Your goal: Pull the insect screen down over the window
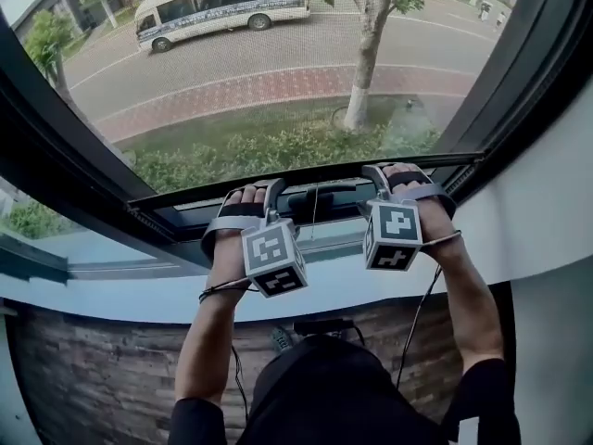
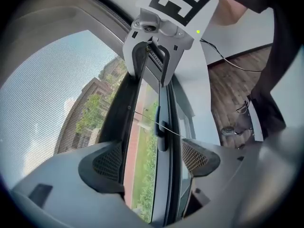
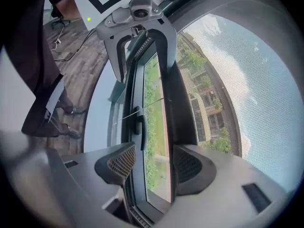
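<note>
Astride the screen bar (image 2: 121, 113): left gripper (image 2: 149, 158), right gripper (image 3: 154, 163), arms (image 1: 208, 332) outstretched.

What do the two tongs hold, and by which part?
Nothing is gripped: the left tongs and right tongs stand open astride the insect screen's bottom bar.

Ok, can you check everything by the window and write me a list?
Surface: white ledge under the window.
Job's things: insect screen covers most of the glass; its dark bottom bar sits just above the frame, with a thin gap below it.
Clutter: nothing seen.
Grippers: left claw and right claw both open, set at the bar.
Cables: black cables hang from both grippers.
Surroundings: wooden floor indoors; bus and tree outside.
</note>
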{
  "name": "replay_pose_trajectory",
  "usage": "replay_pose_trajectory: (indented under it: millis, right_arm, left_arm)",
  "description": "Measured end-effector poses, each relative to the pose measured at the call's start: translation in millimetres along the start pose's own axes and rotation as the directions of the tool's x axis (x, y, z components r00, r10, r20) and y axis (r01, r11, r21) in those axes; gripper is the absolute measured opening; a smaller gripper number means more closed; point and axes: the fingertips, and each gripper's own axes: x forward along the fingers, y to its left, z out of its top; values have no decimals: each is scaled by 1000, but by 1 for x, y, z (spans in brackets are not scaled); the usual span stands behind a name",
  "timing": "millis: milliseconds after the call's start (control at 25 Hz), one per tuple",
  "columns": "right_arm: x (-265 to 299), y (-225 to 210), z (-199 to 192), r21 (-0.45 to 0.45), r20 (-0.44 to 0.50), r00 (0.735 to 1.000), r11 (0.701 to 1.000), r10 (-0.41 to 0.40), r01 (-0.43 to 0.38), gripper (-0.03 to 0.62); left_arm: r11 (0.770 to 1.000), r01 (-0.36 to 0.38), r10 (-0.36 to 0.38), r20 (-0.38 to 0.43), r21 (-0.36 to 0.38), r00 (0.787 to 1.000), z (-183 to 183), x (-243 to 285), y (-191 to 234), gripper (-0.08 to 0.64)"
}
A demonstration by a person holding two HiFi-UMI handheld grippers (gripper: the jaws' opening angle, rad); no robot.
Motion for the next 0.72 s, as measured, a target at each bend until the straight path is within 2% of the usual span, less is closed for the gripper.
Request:
replay_pose_trajectory:
  millis: [120,440,560,720]
  right_arm:
    - [6,12,1,21,2,998,998,57,-57,252]
    - [78,82,-7,25,8,990,990,140,-140,252]
    - [89,90,-15,30,10,987,986,163,-164,252]
    - [95,91,-15,68,32,963,961,268,-269,252]
  left_arm:
    - [999,42,-42,-10,-18,999,-6,9,-11,416]
    - [988,141,-142,-10,-68,990,-33,77,-80,416]
    - [982,164,-165,-6,-91,986,-31,89,-89,416]
    - [966,230,-233,-14,-115,972,-32,108,-90,416]
